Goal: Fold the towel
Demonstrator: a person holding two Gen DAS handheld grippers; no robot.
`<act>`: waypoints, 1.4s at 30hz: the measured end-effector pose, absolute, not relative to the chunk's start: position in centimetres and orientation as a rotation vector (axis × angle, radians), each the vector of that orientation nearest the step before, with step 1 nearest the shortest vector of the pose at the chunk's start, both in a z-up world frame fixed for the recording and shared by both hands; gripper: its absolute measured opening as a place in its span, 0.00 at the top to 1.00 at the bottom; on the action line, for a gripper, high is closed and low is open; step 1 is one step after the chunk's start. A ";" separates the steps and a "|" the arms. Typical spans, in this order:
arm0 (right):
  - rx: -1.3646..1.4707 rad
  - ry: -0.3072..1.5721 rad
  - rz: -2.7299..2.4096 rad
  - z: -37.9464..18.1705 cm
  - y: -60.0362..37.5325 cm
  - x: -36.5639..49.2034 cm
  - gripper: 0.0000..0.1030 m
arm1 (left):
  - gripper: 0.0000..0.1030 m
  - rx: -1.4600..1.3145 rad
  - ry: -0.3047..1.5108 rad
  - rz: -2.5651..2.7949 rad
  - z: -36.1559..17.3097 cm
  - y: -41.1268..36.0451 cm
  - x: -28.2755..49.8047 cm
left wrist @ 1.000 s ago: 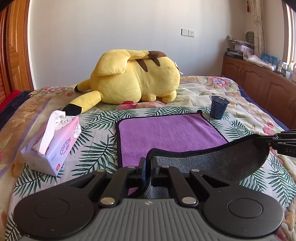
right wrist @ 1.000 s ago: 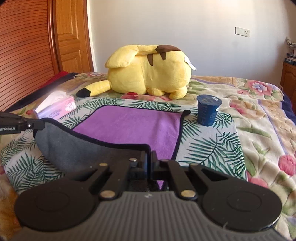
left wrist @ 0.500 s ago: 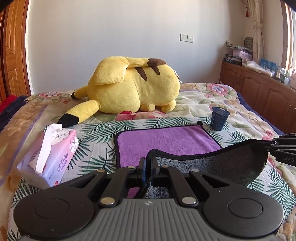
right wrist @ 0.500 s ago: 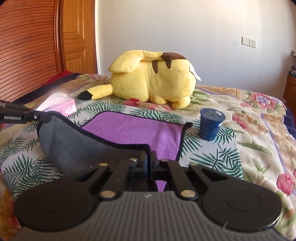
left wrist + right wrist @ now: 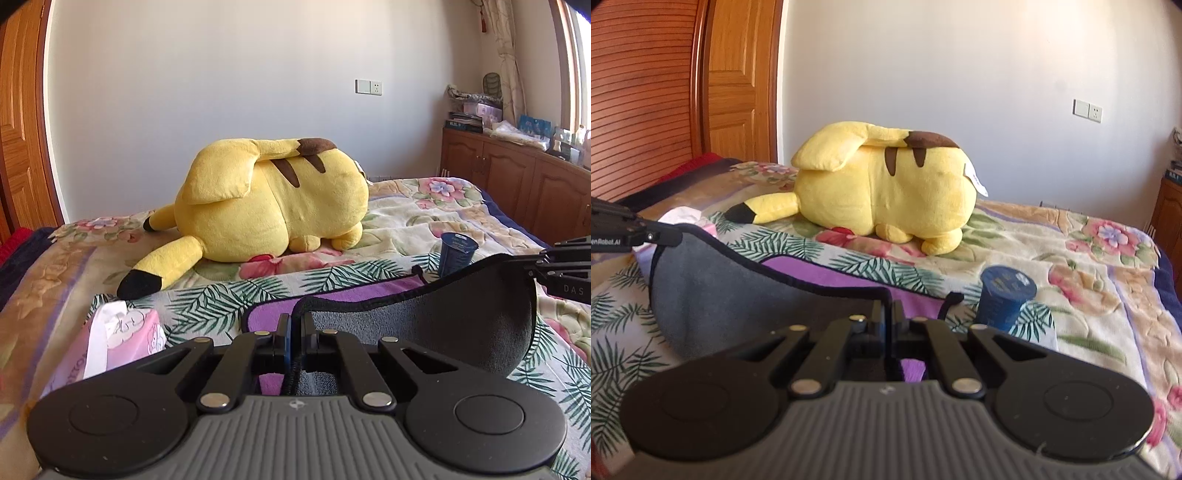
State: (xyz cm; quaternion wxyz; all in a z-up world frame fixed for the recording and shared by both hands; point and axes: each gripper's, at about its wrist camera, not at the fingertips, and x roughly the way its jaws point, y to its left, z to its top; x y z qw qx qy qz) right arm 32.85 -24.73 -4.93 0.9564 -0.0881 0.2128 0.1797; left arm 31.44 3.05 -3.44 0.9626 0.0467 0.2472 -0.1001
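Note:
The towel [image 5: 436, 325] is purple on top, grey underneath, with a black hem, and lies on the bed. Its near edge is lifted, and the grey underside hangs in a curve between my two grippers. My left gripper [image 5: 295, 325] is shut on the near left corner. My right gripper [image 5: 889, 314] is shut on the near right corner; it also shows at the right edge of the left wrist view [image 5: 565, 269]. The purple far part [image 5: 827, 277] still rests flat on the bedspread.
A big yellow plush toy [image 5: 266, 206] lies behind the towel. A dark blue cup [image 5: 1004, 299] stands by the towel's far right corner. A pink tissue pack [image 5: 122, 339] sits to the left. Wooden cabinets [image 5: 517, 184] run along the right wall.
Both grippers have carried the towel's near edge up and forward over the flat part, so less purple shows. The plush toy and cup look nearer.

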 end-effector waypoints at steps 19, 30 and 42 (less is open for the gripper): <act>-0.215 0.360 0.293 -5.6 -23.1 39.2 0.97 | 1.00 0.098 0.475 -0.160 -4.0 3.4 38.2; -0.234 0.382 0.243 -8.8 -22.7 42.1 0.97 | 1.00 0.112 0.501 -0.120 -7.1 4.0 41.9; -0.259 0.440 0.246 -11.6 -22.2 42.7 0.96 | 1.00 0.132 0.561 -0.107 -10.2 3.6 43.6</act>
